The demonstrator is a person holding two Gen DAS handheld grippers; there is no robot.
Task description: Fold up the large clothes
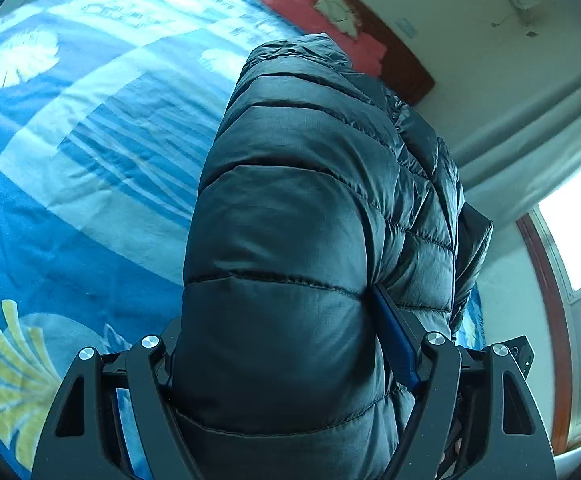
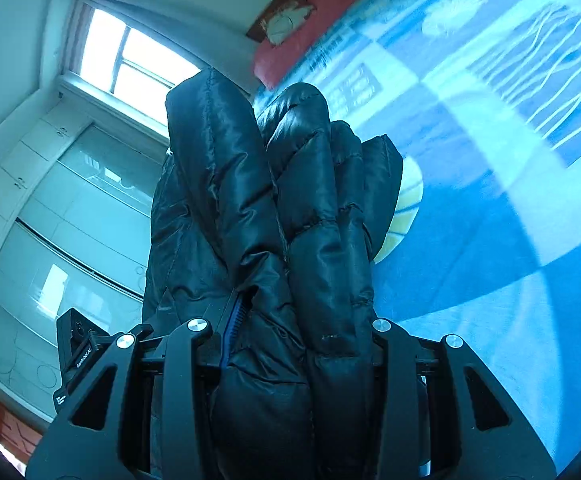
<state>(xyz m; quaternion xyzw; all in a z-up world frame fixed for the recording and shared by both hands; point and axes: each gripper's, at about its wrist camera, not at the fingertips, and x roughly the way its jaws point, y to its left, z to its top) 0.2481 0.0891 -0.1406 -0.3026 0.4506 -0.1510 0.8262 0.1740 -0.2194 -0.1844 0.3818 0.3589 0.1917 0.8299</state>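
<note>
- The left claw (image 1: 290, 364) is clamped on a thick roll of the dark puffer jacket (image 1: 314, 208); the padding fills the whole gap between its two fingers and bulges over them.
- Only the right finger (image 1: 396, 348) of that claw shows, a blue-padded strip pressed against the jacket's side; the other finger is hidden under the fabric.
- From the left wrist view the jacket rises away from the claw in quilted bands, held up above the bed (image 1: 70, 152), which lies to the left under a blue and white patterned cover.
- A red pillow (image 1: 318, 12) sits at the far end of the bed, against a dark wooden headboard (image 1: 394, 60).
- A window (image 1: 578, 248) with a wooden frame is at the right edge, with a pale curtain (image 1: 530, 128) beside it.
- The right claw (image 2: 290, 344) is clamped on several bunched folds of the same jacket (image 2: 274, 208), which stand up in ridges between its arms.
- A blue ridged pad on one finger (image 2: 232, 328) shows just where the fabric enters the grip.
- In the right wrist view the bed (image 2: 490, 240) spreads to the right and a bright window (image 2: 130, 60) and a pale wardrobe (image 2: 70, 220) stand to the left.
- The red pillow (image 2: 310, 36) appears beyond the jacket's top.
</note>
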